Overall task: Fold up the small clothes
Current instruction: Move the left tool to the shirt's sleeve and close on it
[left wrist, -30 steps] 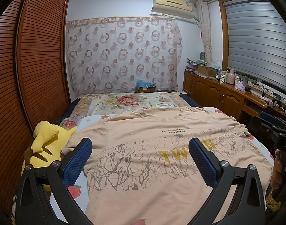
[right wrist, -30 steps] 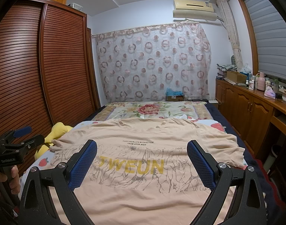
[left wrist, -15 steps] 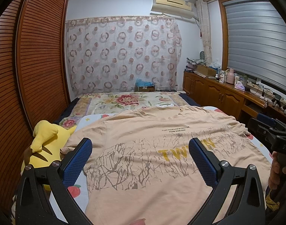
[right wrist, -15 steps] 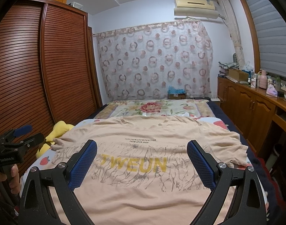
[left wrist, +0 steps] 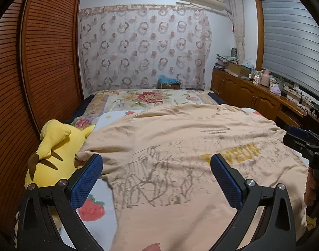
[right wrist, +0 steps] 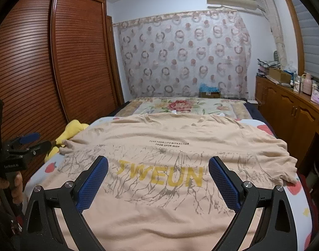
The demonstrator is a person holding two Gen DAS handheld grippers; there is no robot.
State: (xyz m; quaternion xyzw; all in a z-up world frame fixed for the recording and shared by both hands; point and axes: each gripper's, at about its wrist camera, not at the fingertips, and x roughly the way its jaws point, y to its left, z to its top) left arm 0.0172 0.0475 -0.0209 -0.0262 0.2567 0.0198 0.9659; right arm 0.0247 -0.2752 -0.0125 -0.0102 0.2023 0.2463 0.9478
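Left gripper (left wrist: 156, 176) and right gripper (right wrist: 158, 177): both spread wide, blue pads empty, hovering over the cloth. Peach T-shirt (right wrist: 169, 150) (yellow "TWEUN" print) lies flat, unfolded, on the bed (right wrist: 293, 190). Yellow plush toy (left wrist: 54, 146) touches its left sleeve.

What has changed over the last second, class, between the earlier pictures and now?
The left gripper has swung slightly left toward the peach printed T-shirt's left sleeve; the right gripper has dipped a little. Nothing was gripped or released: both stay open above the shirt. The shirt stays spread flat, and the yellow plush toy has not moved.
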